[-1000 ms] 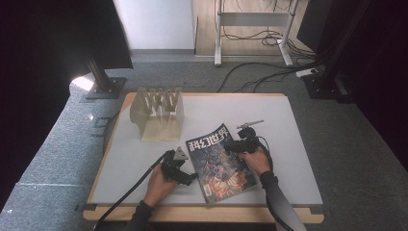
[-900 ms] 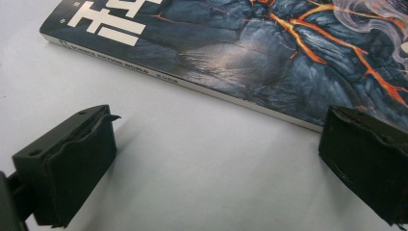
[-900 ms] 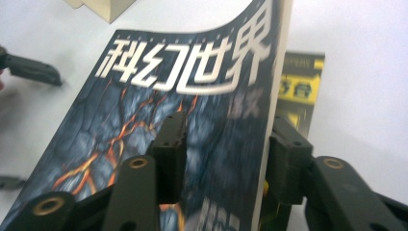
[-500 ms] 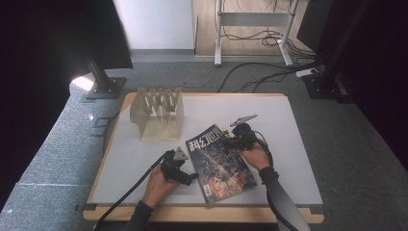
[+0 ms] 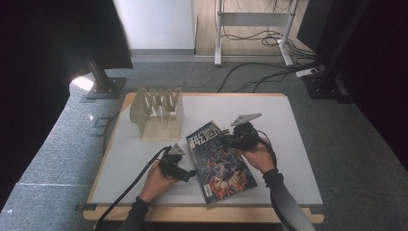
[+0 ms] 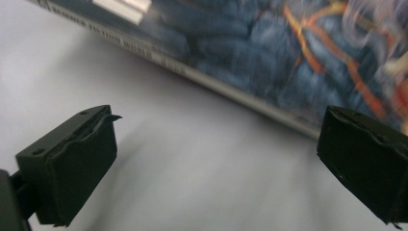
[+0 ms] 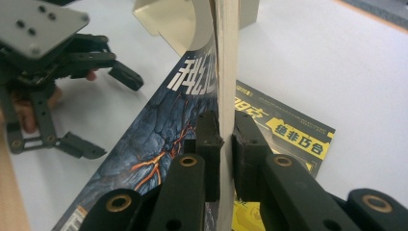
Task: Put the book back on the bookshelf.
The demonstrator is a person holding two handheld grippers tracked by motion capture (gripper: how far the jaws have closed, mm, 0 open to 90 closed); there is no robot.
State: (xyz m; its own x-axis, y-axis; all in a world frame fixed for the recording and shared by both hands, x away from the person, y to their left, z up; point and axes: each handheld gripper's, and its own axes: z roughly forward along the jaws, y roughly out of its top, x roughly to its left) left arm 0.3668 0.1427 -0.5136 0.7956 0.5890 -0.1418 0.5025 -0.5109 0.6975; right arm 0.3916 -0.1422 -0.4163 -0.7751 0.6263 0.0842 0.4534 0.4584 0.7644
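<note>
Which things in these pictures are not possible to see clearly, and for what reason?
- Magazine cover, left gripper view: blurred and cut by the top edge, so its print is unreadable.
- Second magazine, right gripper view: partly hidden behind the lifted magazine edge and the right gripper.
- Slots of the beige rack, high view: too small to tell whether anything stands in them.
- Left gripper jaws, high view: too small; the left gripper view shows them open.

High view evenly lit, dark surroundings; left gripper view blurred (magazine (image 6: 298,62) cover smeared), soft shadows.
</note>
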